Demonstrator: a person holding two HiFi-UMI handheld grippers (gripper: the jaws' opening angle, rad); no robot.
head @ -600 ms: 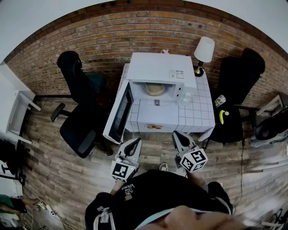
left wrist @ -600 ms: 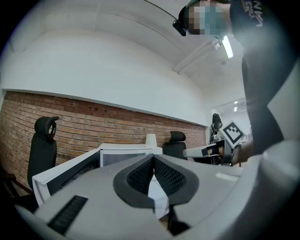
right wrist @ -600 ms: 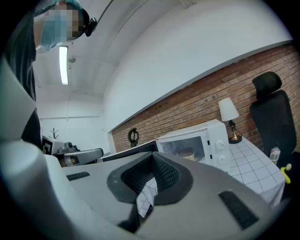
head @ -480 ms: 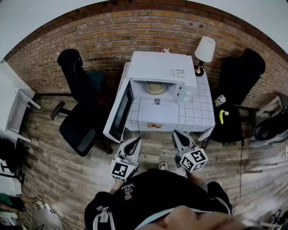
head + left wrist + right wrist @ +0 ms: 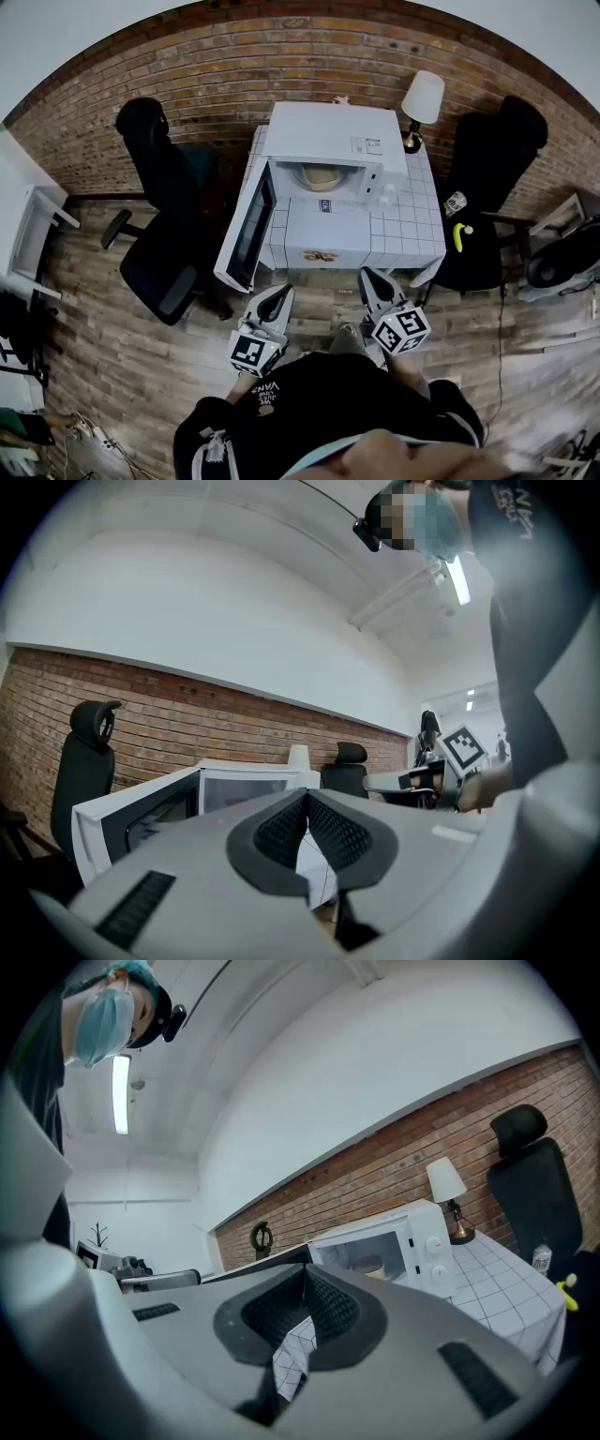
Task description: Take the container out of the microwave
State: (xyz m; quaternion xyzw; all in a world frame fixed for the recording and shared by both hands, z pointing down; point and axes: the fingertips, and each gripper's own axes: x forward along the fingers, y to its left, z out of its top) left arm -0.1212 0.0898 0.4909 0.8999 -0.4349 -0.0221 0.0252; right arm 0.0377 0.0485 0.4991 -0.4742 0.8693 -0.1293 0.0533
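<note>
Brick-walled room with a plank floor

A red brick wall runs along the far side, white above, with a tube light on the ceiling. The floor is grey-brown wooden planks. A desk under a white checked cloth stands against the wall, a white-shaded lamp at its far right corner, with a black office chair on the left and another on the right.

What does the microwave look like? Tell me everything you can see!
The microwave is a white box that stands on a table covered with a white checked cloth, in front of a brick wall. Its door has a dark window and hangs wide open to the left. Inside sits a pale, roundish container. Two round knobs are on the right of its front, and a small label is on its top.
</note>
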